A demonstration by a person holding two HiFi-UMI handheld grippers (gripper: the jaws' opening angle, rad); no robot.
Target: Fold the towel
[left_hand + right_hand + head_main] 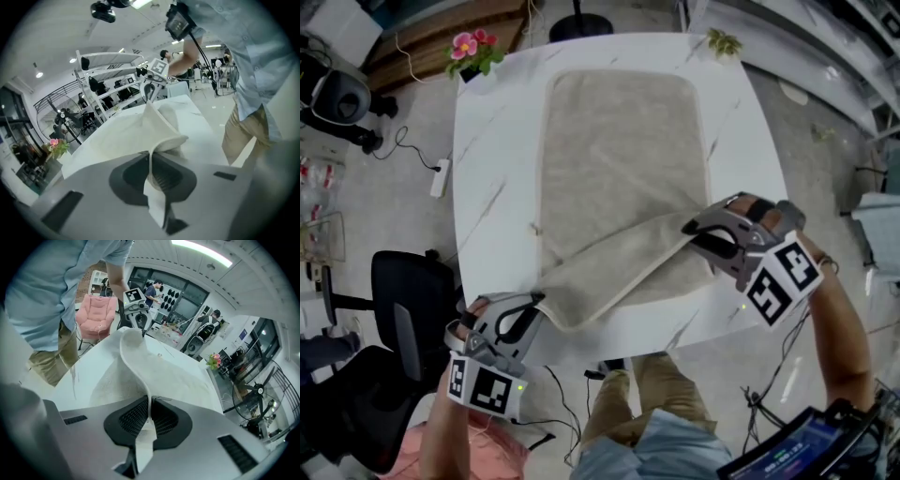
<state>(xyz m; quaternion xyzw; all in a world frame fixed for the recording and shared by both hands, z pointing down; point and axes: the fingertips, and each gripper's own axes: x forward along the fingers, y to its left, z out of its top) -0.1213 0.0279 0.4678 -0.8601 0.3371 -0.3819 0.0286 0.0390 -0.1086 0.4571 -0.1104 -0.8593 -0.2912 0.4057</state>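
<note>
Head view looks down on a white surface (487, 141) with a beige towel (623, 159) lying along its middle. The towel's far half is spread flat. Its near end is lifted and doubled into a slack band that runs diagonally between the two claws.

The left claw (539, 300) is at the surface's near left edge and holds the towel's near left corner. In the left gripper view the jaws are pressed together on that corner. A strip of cloth passes down between the pads, and the rest rises in a peak in front of them.

The right claw (689, 227) sits further in, above the towel's right side, and pinches the other near corner. In the right gripper view its jaws are likewise closed on a thin fold of cloth. The towel curves up and away from the pads towards the opposite claw. Each gripper view shows the other claw at the far end of the raised edge.

A dark pot (469, 73) stands at the surface's far left corner, clear of the towel, with pink flowers (473, 44) and green leaves in it. A small sprig (724, 42) lies at the far right corner. On the floor to the left are a black chair (403, 281) and a white power strip (441, 176).
</note>
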